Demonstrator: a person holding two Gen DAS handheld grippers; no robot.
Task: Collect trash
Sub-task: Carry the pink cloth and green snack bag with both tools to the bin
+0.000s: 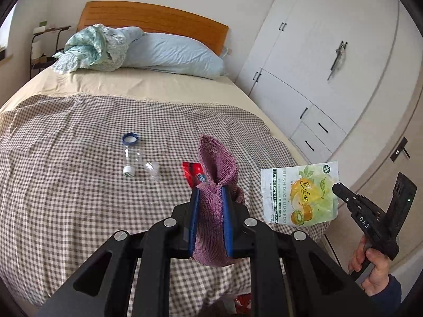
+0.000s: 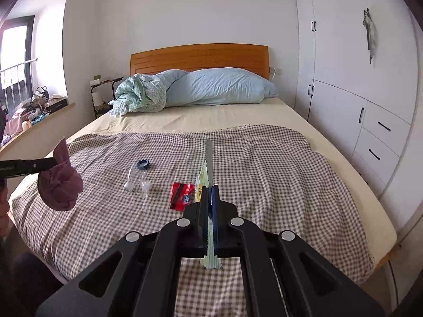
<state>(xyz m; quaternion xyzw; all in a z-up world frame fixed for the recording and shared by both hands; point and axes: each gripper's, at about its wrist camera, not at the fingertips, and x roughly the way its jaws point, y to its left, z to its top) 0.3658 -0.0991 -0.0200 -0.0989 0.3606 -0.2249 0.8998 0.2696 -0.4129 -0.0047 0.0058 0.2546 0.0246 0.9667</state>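
**A:** What fills the room?

**B:** A bed with an orange wooden headboard, a cream sheet and a brown-and-white checked blanket over its foot half. A pale blue pillow and a bunched mint-green cover lie at the head edge. White wardrobe doors and drawers stand along the bed's right side.

**A:** And the hand-held grippers?

**B:** The left hand-held gripper is clamped on a mauve terry cloth, which sticks up between its blue pads and hangs below them, above the blanket near the foot edge. The right hand-held gripper has its jaws together on a torn pouch, held off the bed's right edge. A hand in a dark sleeve grips its handle, which is marked "DAS".

**A:** What does the pouch say?

**B:** "FRESH DUCK DOG FOOD", "LUTEIN LACTOFERRIN BILE ACID" and the brand "Bokan", over kiwi artwork.

**A:** Is any trash on the bed?

**B:** Yes, mid-blanket: a clear plastic bottle on its side, a blue-rimmed cap at one end and a white one at the other, a crumpled clear plastic scrap just beside it, and a red wrapper nearer the foot edge. Its print is unreadable.
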